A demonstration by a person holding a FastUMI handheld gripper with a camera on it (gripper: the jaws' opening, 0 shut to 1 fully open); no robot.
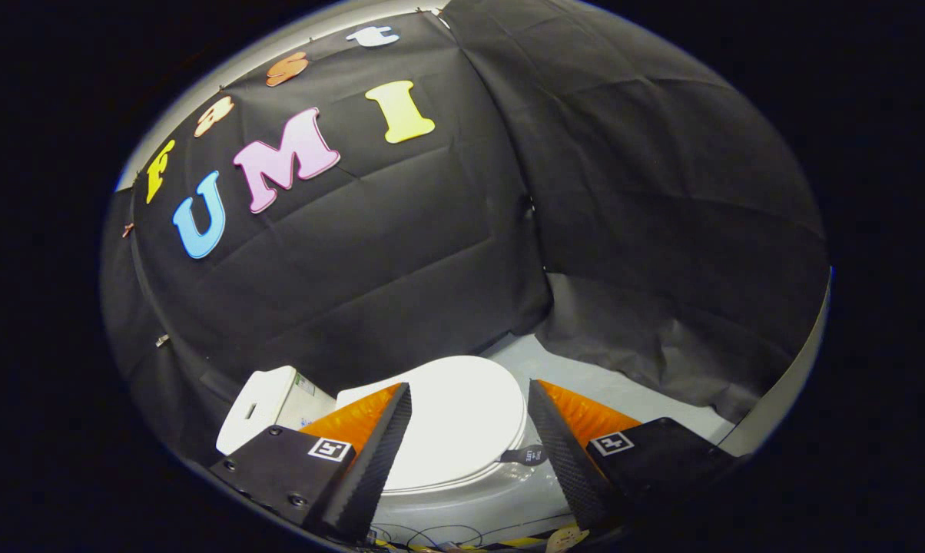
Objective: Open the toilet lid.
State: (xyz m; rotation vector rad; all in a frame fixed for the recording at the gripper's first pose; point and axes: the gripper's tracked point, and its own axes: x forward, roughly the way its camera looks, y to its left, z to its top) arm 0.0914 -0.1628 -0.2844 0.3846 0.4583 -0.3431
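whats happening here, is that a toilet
Yes. A person is holding a handheld gripper over a white toilet in a booth lined with black cloth. The toilet lid is down, and it lies just ahead of and between the open fingers, which touch nothing. A small dark tab sticks out at the lid's edge near one finger. The tank stands beside it.

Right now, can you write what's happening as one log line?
gripper: open, above toilet | toilet lid: closed, untouched | lid tab: near one finger | tank: beyond lid
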